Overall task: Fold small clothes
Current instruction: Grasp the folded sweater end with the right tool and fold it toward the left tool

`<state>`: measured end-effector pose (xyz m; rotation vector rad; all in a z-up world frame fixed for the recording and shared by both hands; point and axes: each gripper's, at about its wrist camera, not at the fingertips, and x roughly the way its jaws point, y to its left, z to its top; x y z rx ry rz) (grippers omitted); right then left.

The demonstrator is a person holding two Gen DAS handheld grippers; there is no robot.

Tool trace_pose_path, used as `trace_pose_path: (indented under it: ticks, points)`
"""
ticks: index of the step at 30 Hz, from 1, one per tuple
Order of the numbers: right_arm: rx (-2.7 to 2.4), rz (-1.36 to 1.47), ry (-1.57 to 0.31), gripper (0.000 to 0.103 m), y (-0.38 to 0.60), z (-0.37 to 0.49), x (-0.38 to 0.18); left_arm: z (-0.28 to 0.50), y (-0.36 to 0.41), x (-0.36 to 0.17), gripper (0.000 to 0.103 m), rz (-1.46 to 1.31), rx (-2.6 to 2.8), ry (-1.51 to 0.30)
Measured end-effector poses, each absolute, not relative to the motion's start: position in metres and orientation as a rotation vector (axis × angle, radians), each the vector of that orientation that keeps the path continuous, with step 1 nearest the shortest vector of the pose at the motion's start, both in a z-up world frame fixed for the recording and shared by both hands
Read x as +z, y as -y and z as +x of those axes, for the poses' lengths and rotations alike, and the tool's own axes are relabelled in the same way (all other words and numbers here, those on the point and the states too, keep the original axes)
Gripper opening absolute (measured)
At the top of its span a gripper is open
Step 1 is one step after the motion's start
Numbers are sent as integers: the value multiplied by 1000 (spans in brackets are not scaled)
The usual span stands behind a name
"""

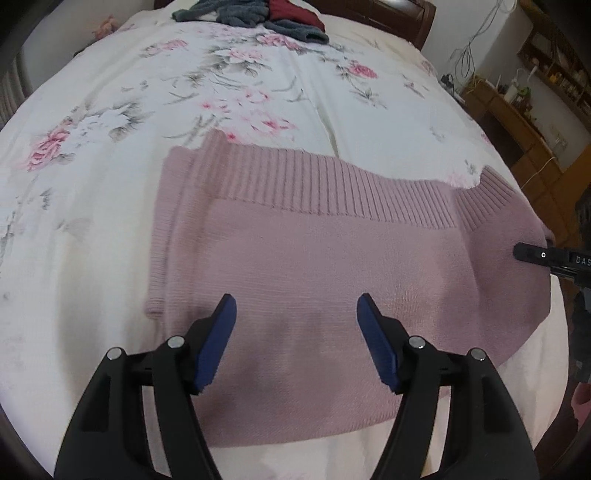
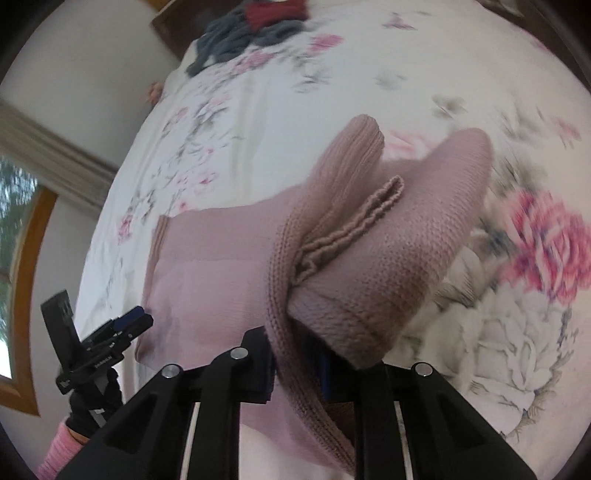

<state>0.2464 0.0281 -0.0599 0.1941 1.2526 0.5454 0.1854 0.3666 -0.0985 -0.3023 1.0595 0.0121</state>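
A pink knit sweater (image 1: 314, 251) lies partly folded on the floral bedsheet (image 1: 221, 85), its ribbed hem toward the far side. My left gripper (image 1: 296, 306) hovers open over the sweater's near middle, with nothing between its blue pads. In the left wrist view my right gripper (image 1: 535, 255) reaches in at the sweater's right end. In the right wrist view the right gripper (image 2: 295, 350) is shut on a bunched edge of the sweater (image 2: 388, 240), which is lifted and folded over above the flat part. The open left gripper (image 2: 129, 321) shows at lower left.
A pile of grey and dark red clothes (image 1: 258, 14) lies at the far end of the bed near the wooden headboard (image 1: 417, 18). Wooden shelves (image 1: 517, 122) with cables stand to the right. A window (image 2: 14, 295) is on the left. A pink sleeve (image 2: 62, 446) shows behind the left gripper.
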Motion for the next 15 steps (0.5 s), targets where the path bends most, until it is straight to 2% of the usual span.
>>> trace_pose_path:
  ticks: [9, 15]
  points:
    - [644, 25, -1212, 18, -119, 231, -33, 167, -394, -88, 67, -346, 24, -1028]
    - [684, -49, -1230, 18, -169, 219, -39, 159, -411, -88, 67, -385, 39, -1020]
